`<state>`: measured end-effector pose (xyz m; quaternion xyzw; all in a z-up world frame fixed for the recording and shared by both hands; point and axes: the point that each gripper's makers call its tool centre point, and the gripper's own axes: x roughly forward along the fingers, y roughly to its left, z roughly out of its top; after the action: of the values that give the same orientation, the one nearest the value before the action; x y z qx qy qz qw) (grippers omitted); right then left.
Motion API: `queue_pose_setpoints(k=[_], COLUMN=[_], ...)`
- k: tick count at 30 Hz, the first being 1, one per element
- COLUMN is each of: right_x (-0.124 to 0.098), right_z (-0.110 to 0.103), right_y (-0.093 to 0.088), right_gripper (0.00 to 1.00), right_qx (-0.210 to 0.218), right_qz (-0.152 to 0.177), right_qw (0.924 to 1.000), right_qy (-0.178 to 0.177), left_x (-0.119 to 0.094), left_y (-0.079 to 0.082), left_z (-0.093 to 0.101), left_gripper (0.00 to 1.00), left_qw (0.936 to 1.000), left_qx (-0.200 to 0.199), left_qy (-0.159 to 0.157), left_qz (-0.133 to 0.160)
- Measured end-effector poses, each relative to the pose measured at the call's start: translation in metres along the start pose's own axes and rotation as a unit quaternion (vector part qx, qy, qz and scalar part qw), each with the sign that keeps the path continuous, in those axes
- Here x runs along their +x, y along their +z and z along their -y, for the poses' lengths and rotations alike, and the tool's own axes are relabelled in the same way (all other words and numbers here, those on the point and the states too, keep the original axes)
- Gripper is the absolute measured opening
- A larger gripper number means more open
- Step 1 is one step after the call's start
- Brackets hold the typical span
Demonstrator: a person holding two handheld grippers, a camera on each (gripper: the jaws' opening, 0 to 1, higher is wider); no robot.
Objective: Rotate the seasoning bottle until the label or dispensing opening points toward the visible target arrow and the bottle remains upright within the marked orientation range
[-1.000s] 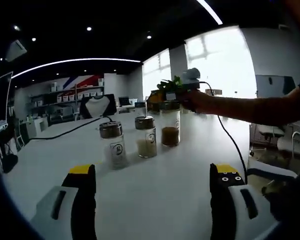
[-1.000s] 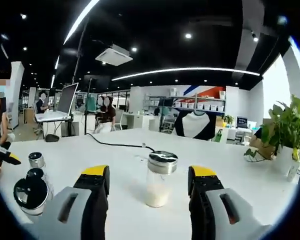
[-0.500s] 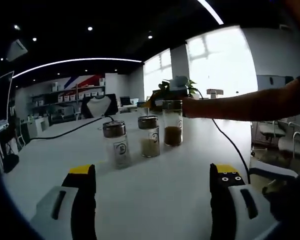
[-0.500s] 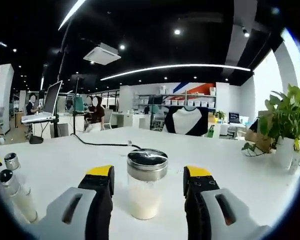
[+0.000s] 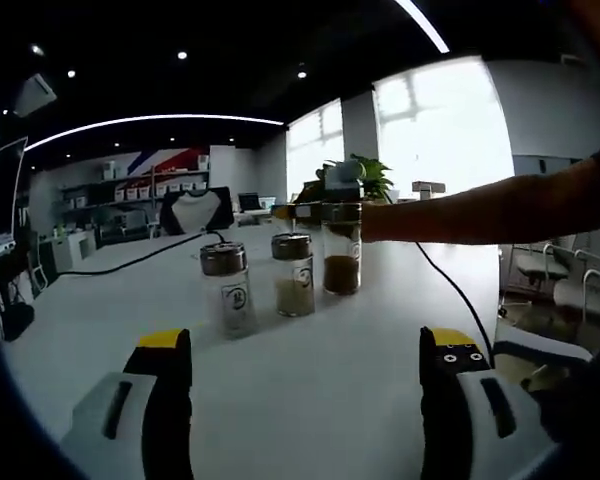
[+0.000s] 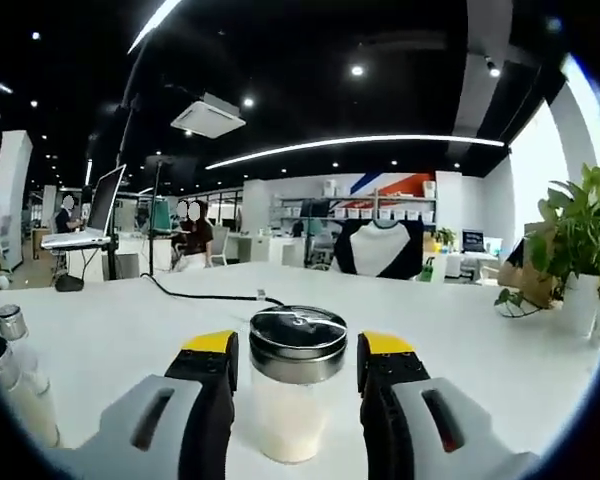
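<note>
Three upright seasoning bottles (image 5: pixel 294 275) on white table (image 5: pixel 310 370), left gripper (image 5: pixel 305 380) wide apart

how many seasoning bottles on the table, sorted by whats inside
Clear or white-filled bottle: 1
Pale-filled bottle: 1
Brown-filled bottle: 1
Total: 3 bottles, standing in a row on the white table.

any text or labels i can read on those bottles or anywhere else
No text can be read.
Round label marks on the front seasoning bottle and the middle bottle: too small and blurred.
Mark on the lid of the white-powder bottle between the right gripper jaws: illegible.
</note>
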<state>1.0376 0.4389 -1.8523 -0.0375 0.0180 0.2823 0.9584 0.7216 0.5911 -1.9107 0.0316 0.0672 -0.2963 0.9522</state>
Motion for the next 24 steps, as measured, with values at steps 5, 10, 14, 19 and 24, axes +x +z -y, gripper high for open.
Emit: queue_pose_setpoints(k=[5, 10, 14, 19, 24], right_x=[0.003, 0.003, 0.002, 0.0, -0.004], right_z=[-0.001, 0.003, 0.002, -0.007, -0.016], right_y=[0.004, 0.005, 0.007, 0.008, 0.009], right_gripper=[0.41, 0.39, 0.38, 0.38, 0.37], right_qx=[-0.006, 0.005, 0.005, -0.025, -0.059], right_qz=[0.012, 0.025, 0.028, 0.012, 0.004], right_qw=[0.9999, 0.9997, 0.9996, 0.9994, 0.9976], right_qy=[-0.003, -0.006, 0.0, 0.021, 0.036], left_x=[-0.001, -0.003, -0.004, -0.003, -0.004], left_y=[0.002, 0.004, 0.005, 0.004, 0.005], left_z=[0.0, -0.004, -0.004, -0.005, -0.006], left_gripper=[1.0, 1.0, 1.0, 1.0, 1.0], left_qw=[1.0, 1.0, 1.0, 1.0, 0.9999], left_qx=[0.001, 0.001, 0.001, 0.002, 0.0], left_qy=[0.001, 0.005, 0.006, 0.006, 0.007], left_qz=[0.003, 0.004, 0.006, 0.006, 0.007])
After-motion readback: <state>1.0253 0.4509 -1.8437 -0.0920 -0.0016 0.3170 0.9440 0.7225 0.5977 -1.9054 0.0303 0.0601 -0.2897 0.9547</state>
